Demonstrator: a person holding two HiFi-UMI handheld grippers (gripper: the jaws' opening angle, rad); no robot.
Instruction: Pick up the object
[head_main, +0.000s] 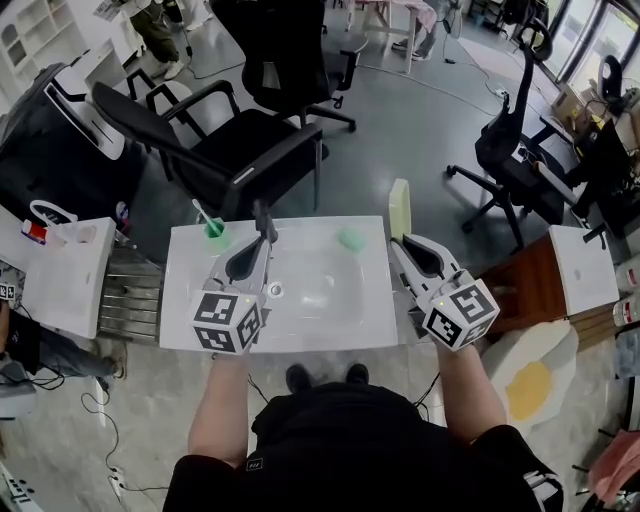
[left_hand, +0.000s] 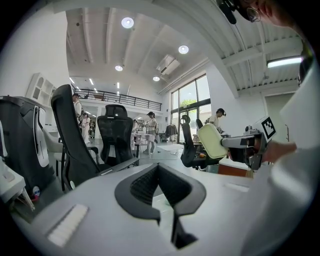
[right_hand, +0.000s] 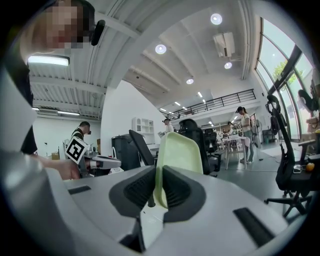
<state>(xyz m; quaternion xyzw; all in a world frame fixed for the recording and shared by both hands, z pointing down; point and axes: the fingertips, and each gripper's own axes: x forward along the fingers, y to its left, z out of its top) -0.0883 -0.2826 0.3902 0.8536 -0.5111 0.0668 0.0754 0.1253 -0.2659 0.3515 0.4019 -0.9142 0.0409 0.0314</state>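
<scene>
A flat pale yellow-green board (head_main: 399, 207) with rounded corners stands upright, clamped at its lower edge by my right gripper (head_main: 401, 240), over the right rim of the white washbasin (head_main: 190, 300). In the right gripper view the board (right_hand: 181, 150) rises between the pads of that gripper (right_hand: 156, 176). The left gripper view shows the same board (left_hand: 212, 141) held out in the air at the right. My left gripper (head_main: 262, 222) hovers over the basin's left part, jaws together and nothing between them (left_hand: 159, 167).
A green cup with a toothbrush (head_main: 213, 229) stands at the basin's back left, a green soap-like piece (head_main: 350, 239) at its back right. Black office chairs (head_main: 235, 150) stand behind. A white cabinet (head_main: 62, 275) is at the left, a wooden stand (head_main: 530, 280) at the right.
</scene>
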